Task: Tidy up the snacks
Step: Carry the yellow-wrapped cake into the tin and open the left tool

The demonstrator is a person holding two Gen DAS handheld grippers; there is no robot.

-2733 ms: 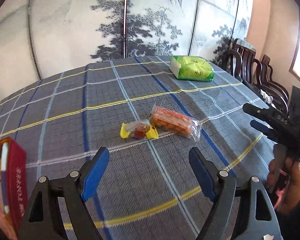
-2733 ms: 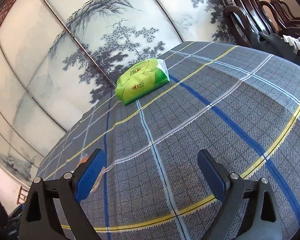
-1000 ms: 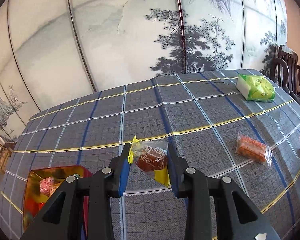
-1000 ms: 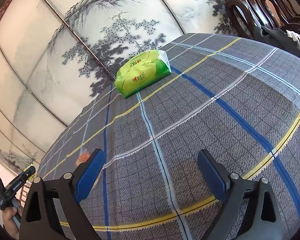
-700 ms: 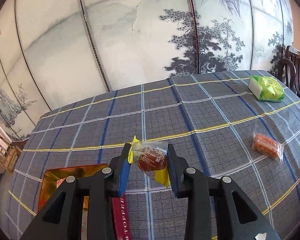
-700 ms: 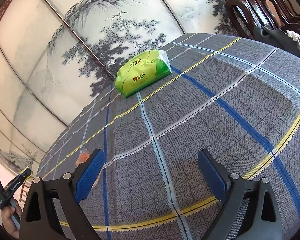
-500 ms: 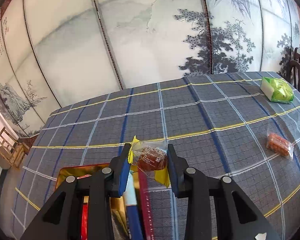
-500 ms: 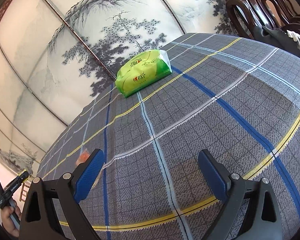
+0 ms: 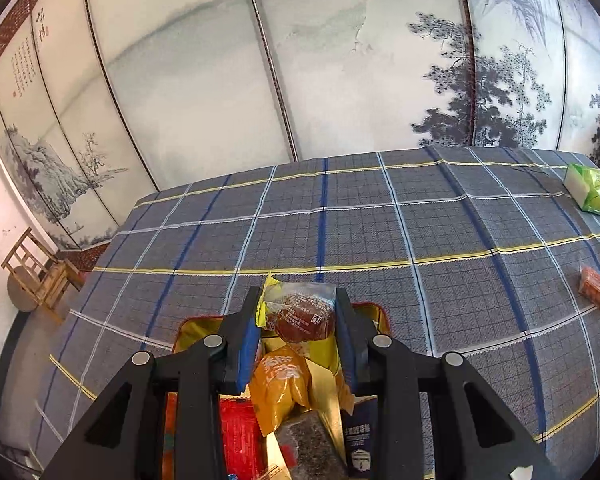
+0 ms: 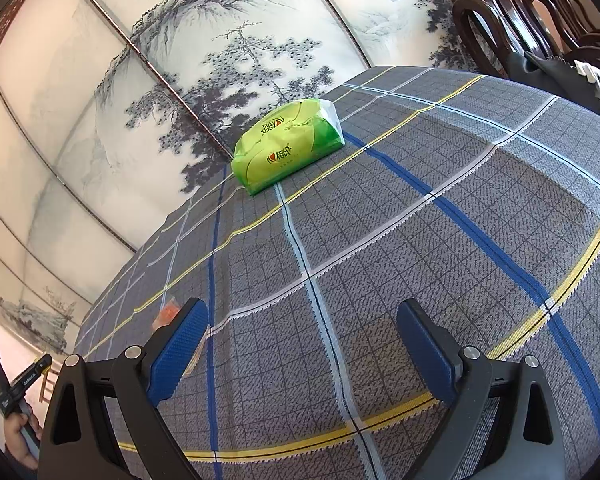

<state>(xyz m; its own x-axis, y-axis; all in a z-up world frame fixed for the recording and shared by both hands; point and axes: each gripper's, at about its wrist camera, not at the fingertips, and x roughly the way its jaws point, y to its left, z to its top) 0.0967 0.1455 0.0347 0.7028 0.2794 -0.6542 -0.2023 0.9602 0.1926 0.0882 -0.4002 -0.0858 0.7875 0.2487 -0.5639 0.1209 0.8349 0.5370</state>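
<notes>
Across both wrist views a table [image 9: 380, 240] lay under a grey plaid cloth with blue, white and yellow lines. Behind it stood a folding screen [image 9: 260, 80] painted with ink pines and mountains. A small wooden chair [image 9: 40, 276] sat at the left edge of the left wrist frame; dark wooden chairs [image 10: 520, 12] filled the upper right of the right wrist frame.

A green tissue pack [image 10: 288, 144] lay near the table's far edge, upper centre in the right wrist view. An orange wrapped snack [image 9: 598, 290] lay alone on the cloth at the right edge of the left wrist frame.

At lower centre of the left wrist frame sat an open red tin [image 9: 374, 310] with a gold lining. It held a yellow packet [image 9: 280, 380], a red packet [image 9: 240, 432] and a dark packet [image 9: 360, 440].

The left gripper [image 9: 298, 316] was clamped on a clear-wrapped brown pastry [image 9: 304, 316], both blue pads pressing its sides, above the tin's far end. The right gripper [image 10: 300, 344] stood wide apart, holding nothing, over bare cloth. A hand [image 10: 18, 436] showed at that frame's lower left.
</notes>
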